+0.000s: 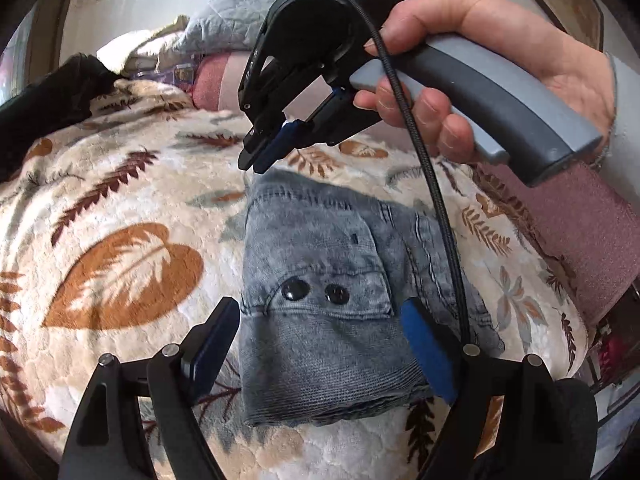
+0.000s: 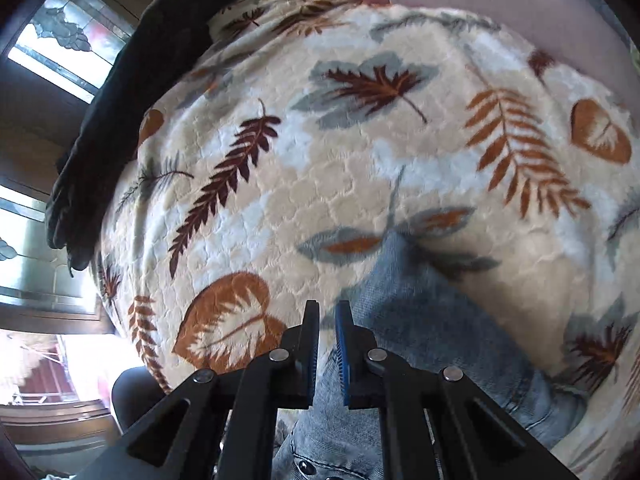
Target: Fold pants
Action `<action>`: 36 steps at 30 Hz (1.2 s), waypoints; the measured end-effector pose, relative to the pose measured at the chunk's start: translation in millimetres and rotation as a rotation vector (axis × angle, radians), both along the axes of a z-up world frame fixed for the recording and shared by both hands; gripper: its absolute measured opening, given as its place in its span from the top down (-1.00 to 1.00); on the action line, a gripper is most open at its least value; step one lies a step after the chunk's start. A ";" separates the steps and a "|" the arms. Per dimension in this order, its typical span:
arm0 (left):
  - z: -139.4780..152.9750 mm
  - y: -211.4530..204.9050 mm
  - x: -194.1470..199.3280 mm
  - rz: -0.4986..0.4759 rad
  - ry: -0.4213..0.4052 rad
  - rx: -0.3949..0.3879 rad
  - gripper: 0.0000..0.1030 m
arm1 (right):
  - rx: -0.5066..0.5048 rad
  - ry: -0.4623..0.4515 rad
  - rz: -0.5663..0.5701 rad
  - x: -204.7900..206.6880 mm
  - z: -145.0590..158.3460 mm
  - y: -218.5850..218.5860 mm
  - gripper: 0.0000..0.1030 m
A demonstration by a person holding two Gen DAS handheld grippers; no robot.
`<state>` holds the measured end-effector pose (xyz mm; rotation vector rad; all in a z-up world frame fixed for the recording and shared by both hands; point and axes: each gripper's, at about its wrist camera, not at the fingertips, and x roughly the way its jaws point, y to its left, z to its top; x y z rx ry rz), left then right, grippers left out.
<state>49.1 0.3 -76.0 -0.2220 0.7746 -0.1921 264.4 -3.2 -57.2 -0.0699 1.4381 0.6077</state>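
Note:
The grey-blue denim pants (image 1: 320, 264) lie folded into a compact packet on a leaf-patterned blanket (image 1: 120, 200), with two dark buttons on top. My left gripper (image 1: 320, 312) is open wide, its pads on either side of the packet's near end, not pressing on it. A person's hand (image 1: 480, 60) holds my right gripper (image 1: 254, 162) just above the far edge of the pants, pointing steeply down. Its blue-padded jaws are shut with nothing between them. In the right wrist view the right gripper (image 2: 327, 312) hangs over the denim (image 2: 420, 320), fingers nearly together and empty.
A black garment (image 1: 48, 108) lies at the blanket's left edge, and also shows in the right wrist view (image 2: 132, 92). Pillows and bedding (image 1: 180, 40) are piled at the back. A pink cloth (image 1: 580, 216) drapes at the right. Glazed windows (image 2: 60, 40) stand beyond the bed.

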 end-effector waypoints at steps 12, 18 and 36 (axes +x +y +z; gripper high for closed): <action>-13.4 -3.6 -0.9 -0.013 0.020 0.024 -0.63 | 0.076 -0.198 -0.158 -28.4 15.2 -71.7 0.80; 7.1 16.3 -10.2 0.058 -0.095 -0.037 -0.63 | -0.155 -0.268 -0.040 -56.7 -35.0 -87.0 0.81; -23.5 18.4 25.4 0.058 0.097 0.095 -0.73 | 0.009 -0.422 -0.096 -182.4 -33.9 -154.7 0.66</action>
